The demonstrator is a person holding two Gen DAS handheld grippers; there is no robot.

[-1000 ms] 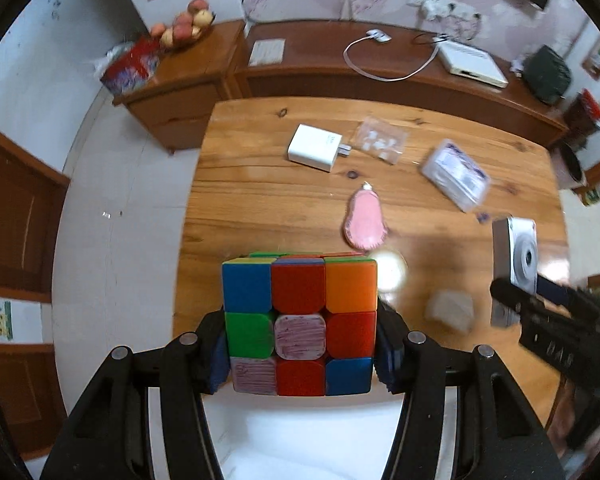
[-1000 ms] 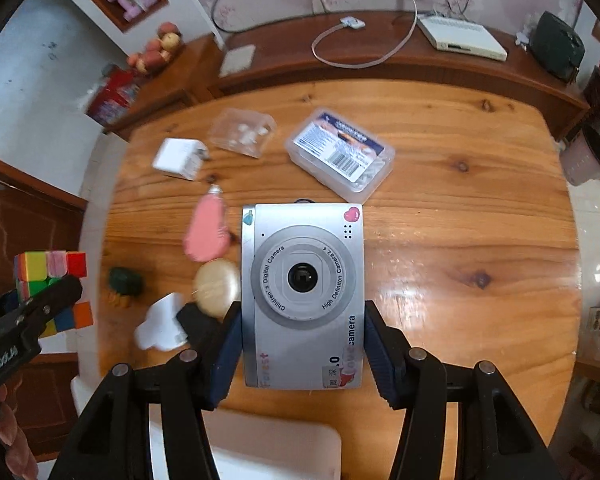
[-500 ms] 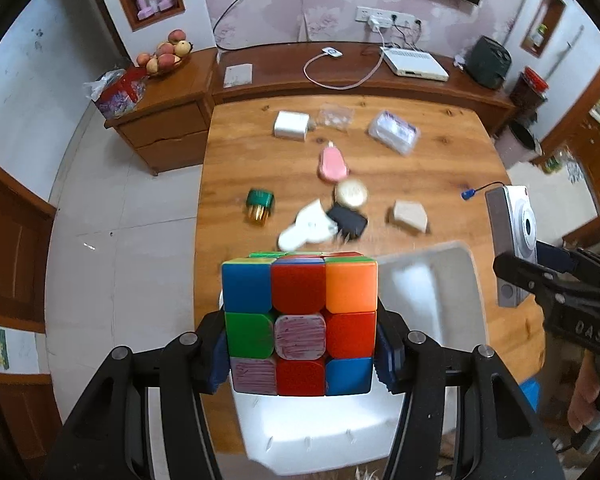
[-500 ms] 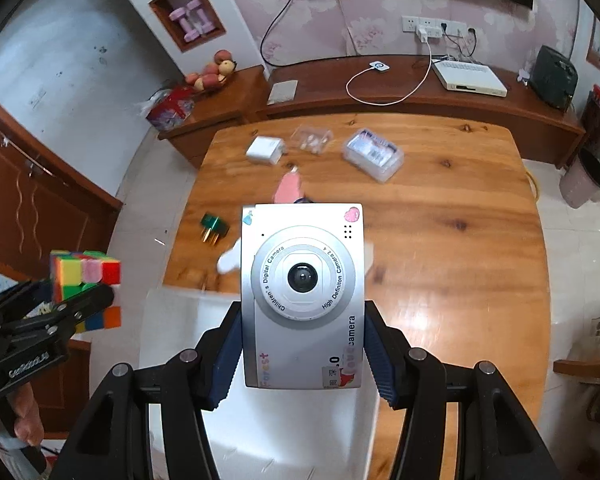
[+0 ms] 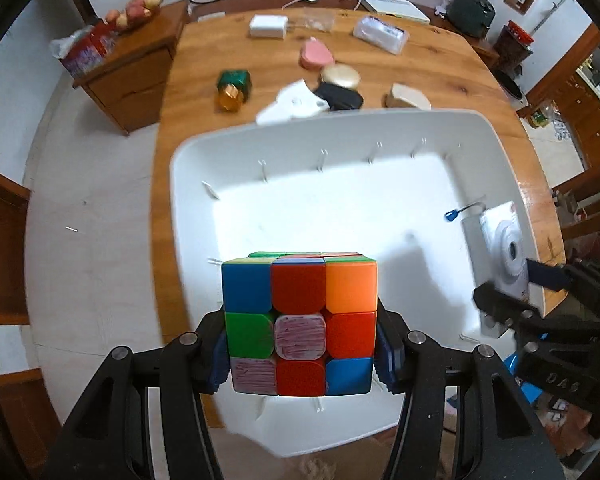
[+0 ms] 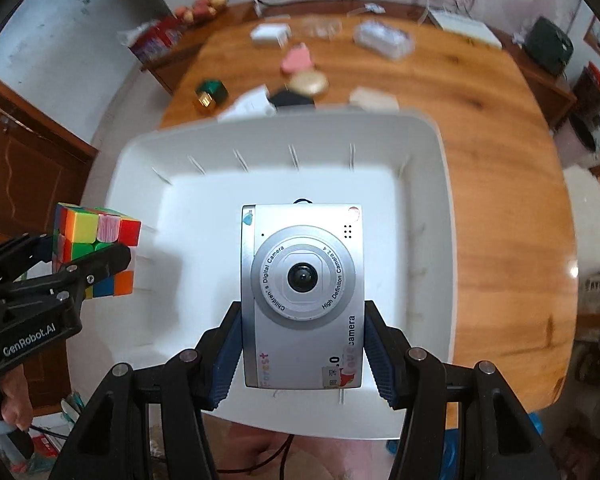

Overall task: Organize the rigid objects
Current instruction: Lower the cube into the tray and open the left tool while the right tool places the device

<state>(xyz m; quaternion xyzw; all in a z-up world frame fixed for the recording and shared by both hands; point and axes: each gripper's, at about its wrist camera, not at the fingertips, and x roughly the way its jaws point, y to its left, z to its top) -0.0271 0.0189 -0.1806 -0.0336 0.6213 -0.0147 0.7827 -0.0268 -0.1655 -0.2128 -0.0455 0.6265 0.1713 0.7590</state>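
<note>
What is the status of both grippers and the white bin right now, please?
Left gripper shut on puzzle cube. Right gripper shut on toy camera. Both held above white bin, which looks empty. Nothing in the way.

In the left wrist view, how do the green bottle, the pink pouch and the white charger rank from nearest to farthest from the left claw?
From the left claw, which grips the puzzle cube:
1. Green bottle, on the table beyond the white bin's far left corner.
2. Pink pouch, farther back, near the middle.
3. White charger, by the table's far edge.
</note>
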